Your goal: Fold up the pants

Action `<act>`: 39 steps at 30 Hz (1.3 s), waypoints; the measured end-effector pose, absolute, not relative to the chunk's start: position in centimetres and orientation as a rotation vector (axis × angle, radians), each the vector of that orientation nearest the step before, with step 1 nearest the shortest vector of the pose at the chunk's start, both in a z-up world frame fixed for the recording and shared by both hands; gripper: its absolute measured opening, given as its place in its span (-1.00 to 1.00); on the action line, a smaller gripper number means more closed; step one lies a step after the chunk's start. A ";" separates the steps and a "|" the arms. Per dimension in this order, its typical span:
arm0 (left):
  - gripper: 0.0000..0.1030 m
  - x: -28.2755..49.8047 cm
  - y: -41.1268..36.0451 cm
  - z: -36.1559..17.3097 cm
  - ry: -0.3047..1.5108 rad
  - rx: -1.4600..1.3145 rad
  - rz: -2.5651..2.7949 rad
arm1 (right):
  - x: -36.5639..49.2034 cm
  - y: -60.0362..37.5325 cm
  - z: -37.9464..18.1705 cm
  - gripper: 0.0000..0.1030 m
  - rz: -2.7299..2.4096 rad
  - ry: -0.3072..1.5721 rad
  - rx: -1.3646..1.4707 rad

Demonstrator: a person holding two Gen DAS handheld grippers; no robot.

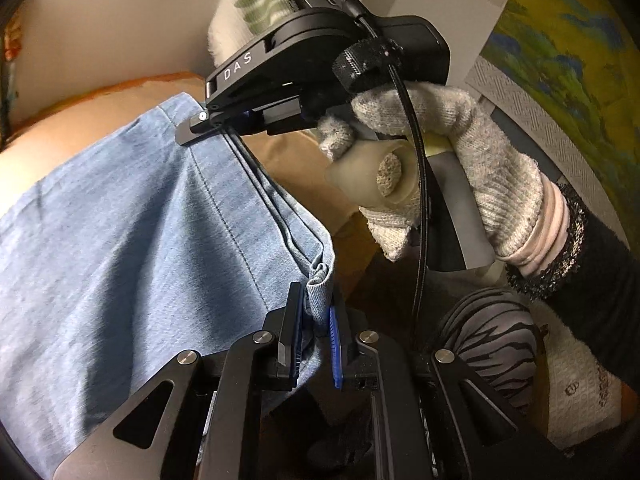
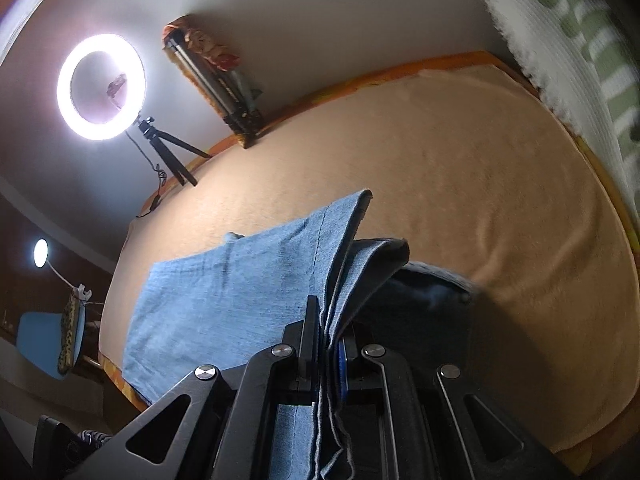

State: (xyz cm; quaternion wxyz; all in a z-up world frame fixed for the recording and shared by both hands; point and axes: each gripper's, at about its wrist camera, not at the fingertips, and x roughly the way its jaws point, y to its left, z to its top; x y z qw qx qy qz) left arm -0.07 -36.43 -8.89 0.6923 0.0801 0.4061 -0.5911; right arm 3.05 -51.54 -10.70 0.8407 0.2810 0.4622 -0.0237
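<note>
While both hand-held grippers pinch denim, the fold will go best if they travel level and together, keeping the edge taut. Left hand-held gripper [image 1: 316, 334] is clamped on a bunched corner of the pants [image 1: 120, 240]; right hand-held gripper [image 2: 330, 344] is clamped on layered fabric. Pants lie on the bed [image 2: 460, 168]. Only the left view shows the gloved hand [image 1: 452, 168]; only the right shows the ring light [image 2: 64, 92].
</note>
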 end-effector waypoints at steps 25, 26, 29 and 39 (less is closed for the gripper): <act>-0.56 1.8 -34.9 -7.9 0.951 0.182 -1.214 | 2.9 -51.1 -13.3 -0.69 -0.130 1.022 0.518; -0.56 2.0 -34.3 -7.7 0.946 0.181 -1.203 | 2.7 -51.1 -13.1 -0.66 -0.139 1.017 0.515; -0.56 2.4 -32.0 -7.3 0.925 0.171 -1.161 | 2.0 -51.4 -11.8 -0.44 -0.174 0.989 0.493; -0.55 5.0 -23.6 -5.8 0.869 0.104 -0.961 | 0.7 -49.5 -8.1 -0.37 -0.158 0.904 0.443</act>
